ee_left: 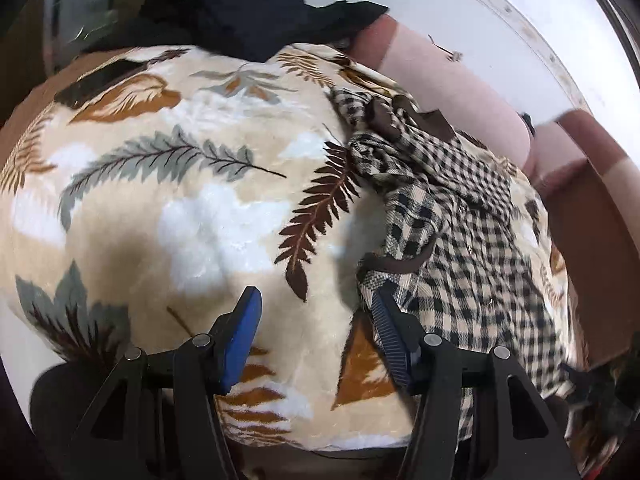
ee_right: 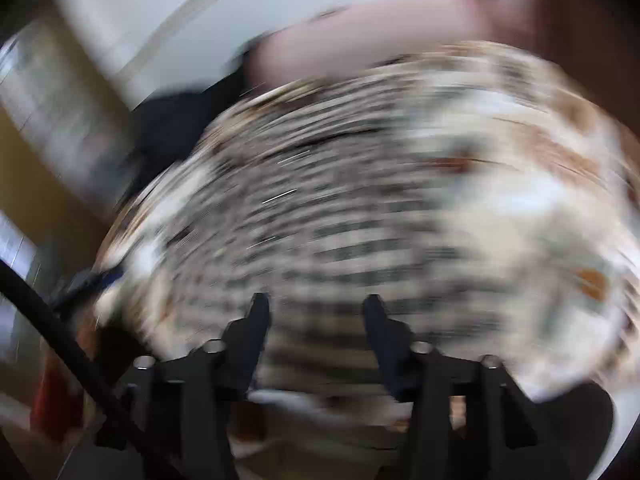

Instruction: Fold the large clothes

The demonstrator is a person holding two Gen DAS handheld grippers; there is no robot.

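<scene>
Checked black-and-cream shirt (ee_left: 452, 216) lies crumpled on my leaf-print blanket (ee_left: 168, 184), just right of my left claw (ee_left: 316, 304), which gapes empty. My right claw (ee_right: 316, 308), likewise parted and empty, hangs above the blurred shirt.

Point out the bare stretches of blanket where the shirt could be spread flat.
Free: the leaf-print blanket from the black garment down to the left gripper, left of the checked shirt. Crowded: the right side, where the shirt lies crumpled. The right view is too blurred to judge.
</scene>
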